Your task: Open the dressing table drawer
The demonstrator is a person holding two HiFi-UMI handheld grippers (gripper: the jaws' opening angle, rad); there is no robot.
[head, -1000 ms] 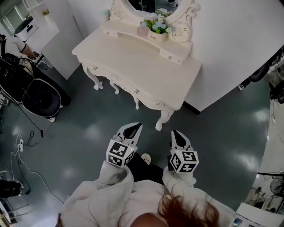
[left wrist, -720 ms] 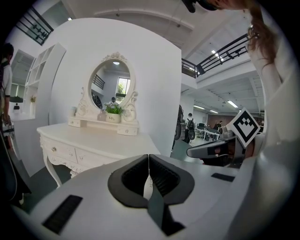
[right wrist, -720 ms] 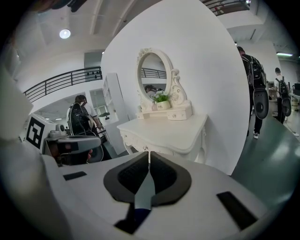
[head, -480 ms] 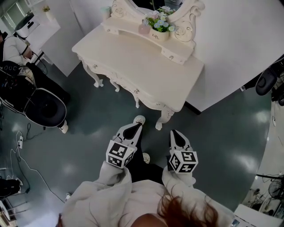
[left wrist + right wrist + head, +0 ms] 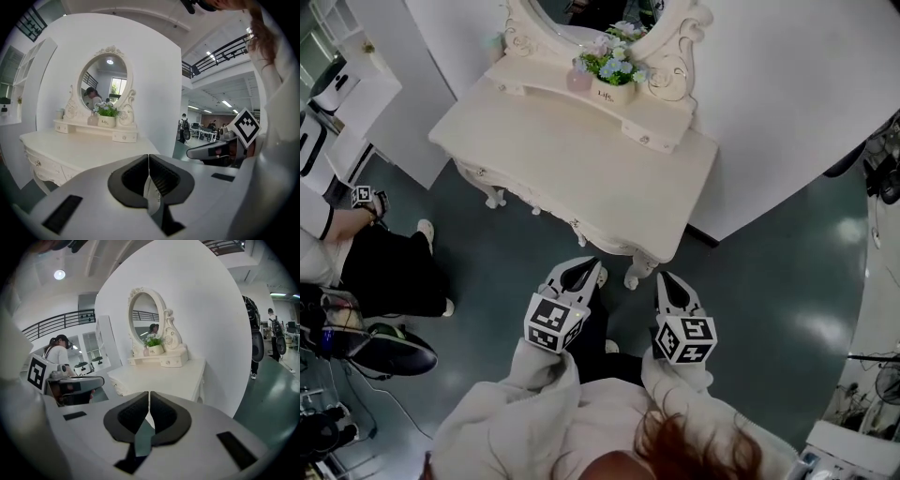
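Note:
The cream dressing table stands against the white wall, with an oval mirror and a flower pot on its back shelf. Its front drawers run along the near edge; two small knobs show there. My left gripper and right gripper hover side by side just short of the table's front right corner, both shut with nothing between them. In the left gripper view the jaws meet, with the table and a drawer knob ahead at left. In the right gripper view the shut jaws face the tabletop.
A person in dark trousers sits at the left beside a black chair. White shelving stands at the back left. The curved table leg is right in front of the grippers. Cables lie on the grey-green floor at lower left.
Both grippers have moved forward and now sit close to the table's front edge. The table has shifted left and nearer in the head view. The seated person has come into view at left.

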